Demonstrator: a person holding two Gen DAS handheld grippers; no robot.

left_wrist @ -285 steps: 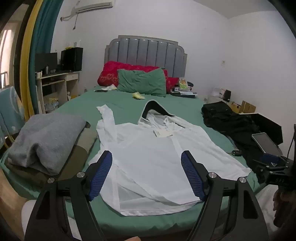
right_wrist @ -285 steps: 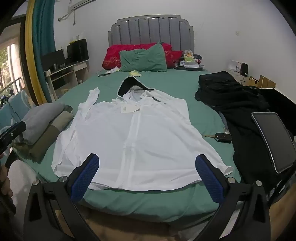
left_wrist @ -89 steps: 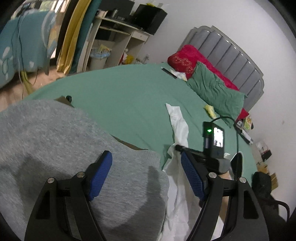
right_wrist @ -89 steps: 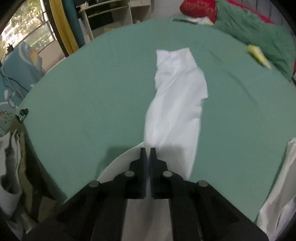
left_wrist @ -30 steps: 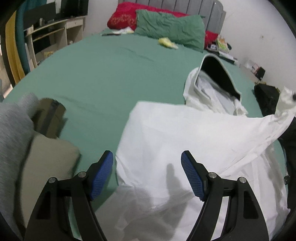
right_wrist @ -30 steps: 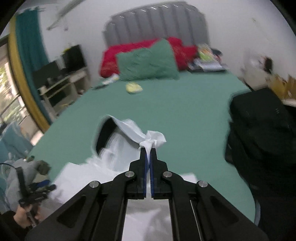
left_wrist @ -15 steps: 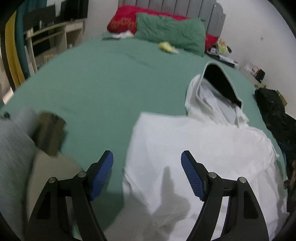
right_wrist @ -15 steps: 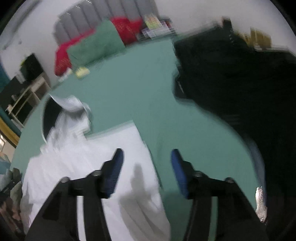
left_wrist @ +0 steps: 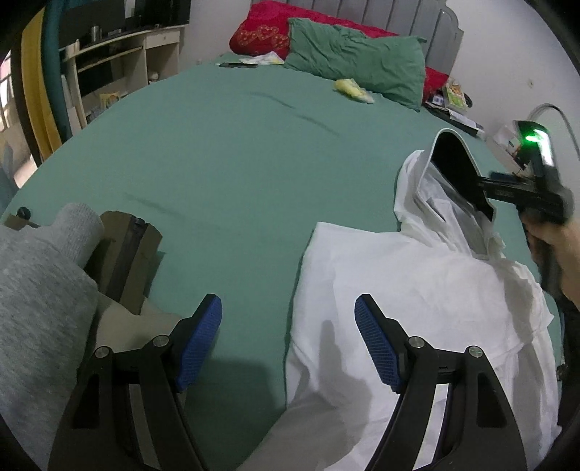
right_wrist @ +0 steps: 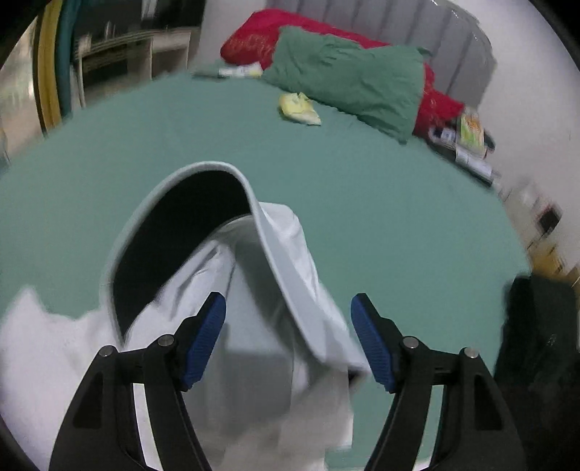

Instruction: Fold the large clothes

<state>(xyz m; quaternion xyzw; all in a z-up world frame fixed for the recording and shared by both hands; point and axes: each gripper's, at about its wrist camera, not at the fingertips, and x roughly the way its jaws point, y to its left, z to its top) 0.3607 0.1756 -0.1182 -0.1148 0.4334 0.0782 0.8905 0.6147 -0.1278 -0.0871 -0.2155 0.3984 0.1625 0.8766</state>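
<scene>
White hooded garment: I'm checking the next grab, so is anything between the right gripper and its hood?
Nothing visible. The right gripper, jaws open, hangs just above the white hooded garment, whose brimmed hood lies directly ahead on the green bedsheet.

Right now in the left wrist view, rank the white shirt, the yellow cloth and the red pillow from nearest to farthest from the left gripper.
1. White shirt, just ahead of the left gripper, right side.
2. Yellow cloth, far up the bed, by the green pillow.
3. Red pillow, at the headboard.
</scene>
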